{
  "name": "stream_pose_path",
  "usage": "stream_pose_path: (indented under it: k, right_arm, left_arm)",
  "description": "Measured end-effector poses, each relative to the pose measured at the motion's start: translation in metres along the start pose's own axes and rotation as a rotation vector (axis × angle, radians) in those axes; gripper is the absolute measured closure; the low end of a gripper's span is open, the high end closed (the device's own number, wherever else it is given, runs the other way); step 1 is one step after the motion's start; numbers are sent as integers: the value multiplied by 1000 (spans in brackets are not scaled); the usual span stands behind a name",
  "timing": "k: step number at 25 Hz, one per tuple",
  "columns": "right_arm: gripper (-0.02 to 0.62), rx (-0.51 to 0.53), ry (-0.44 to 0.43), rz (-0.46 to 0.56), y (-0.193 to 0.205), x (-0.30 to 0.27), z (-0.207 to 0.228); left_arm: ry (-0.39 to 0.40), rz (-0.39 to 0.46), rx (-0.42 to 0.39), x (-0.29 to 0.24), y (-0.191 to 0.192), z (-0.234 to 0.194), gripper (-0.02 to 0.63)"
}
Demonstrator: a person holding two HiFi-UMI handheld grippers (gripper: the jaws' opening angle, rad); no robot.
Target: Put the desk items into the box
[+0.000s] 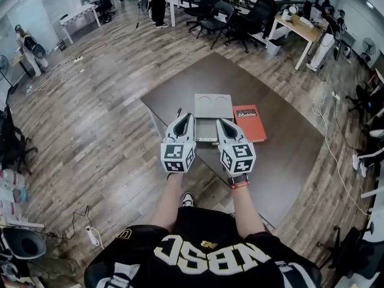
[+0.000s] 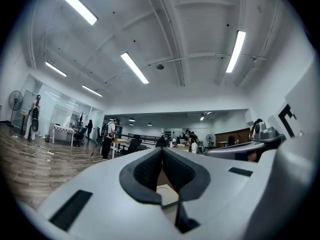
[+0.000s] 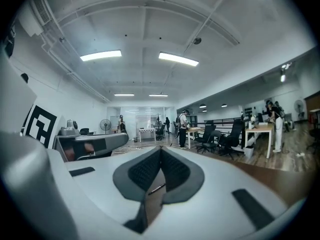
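jaws on both your grippers are closed, the dark pads meeting at their tips with nothing pinched between them. your left gripper [image 1: 188, 118] and your right gripper [image 1: 221, 122] sit side by side at the centre of the head view, near each other but not touching. both point toward the top of the frame, over the near edge of the dark brown bench [image 1: 282, 155].

just past their tips, in the middle of the frame, lies the grey box [image 1: 213, 105], its upper part showing two round recesses. a red book [image 1: 249, 122] lies flat on the bench just right of the box. a thin dark pen [image 1: 179, 111] lies on the bench just left of it.

in the left gripper view a pale corner of the box with a round recess shows low in the frame, under the closed tips. in the right gripper view the pen shows in the same spot, lying on the brown bench top. wood floor [image 1: 108, 119] surrounds the bench, with black office chairs [image 1: 231, 17] and desks along the top of the head view.
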State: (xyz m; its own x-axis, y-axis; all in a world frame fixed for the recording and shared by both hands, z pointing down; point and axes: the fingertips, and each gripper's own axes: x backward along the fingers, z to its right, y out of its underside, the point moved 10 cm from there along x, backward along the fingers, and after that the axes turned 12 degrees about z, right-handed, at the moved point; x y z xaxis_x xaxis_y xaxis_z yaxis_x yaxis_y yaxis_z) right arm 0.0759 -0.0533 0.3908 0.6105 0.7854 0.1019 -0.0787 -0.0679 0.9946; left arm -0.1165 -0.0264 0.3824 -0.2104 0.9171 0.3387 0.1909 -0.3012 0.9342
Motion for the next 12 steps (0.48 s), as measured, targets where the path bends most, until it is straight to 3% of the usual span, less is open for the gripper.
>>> stream_pose_path:
  k: [8, 12]
  right_arm:
    - [588, -19, 6, -34, 25, -81, -3]
    - [588, -21, 6, -82, 38, -100, 8]
  left_arm:
    - [13, -69, 31, -37, 28, -71, 591]
    - [7, -167, 24, -53, 54, -87, 589]
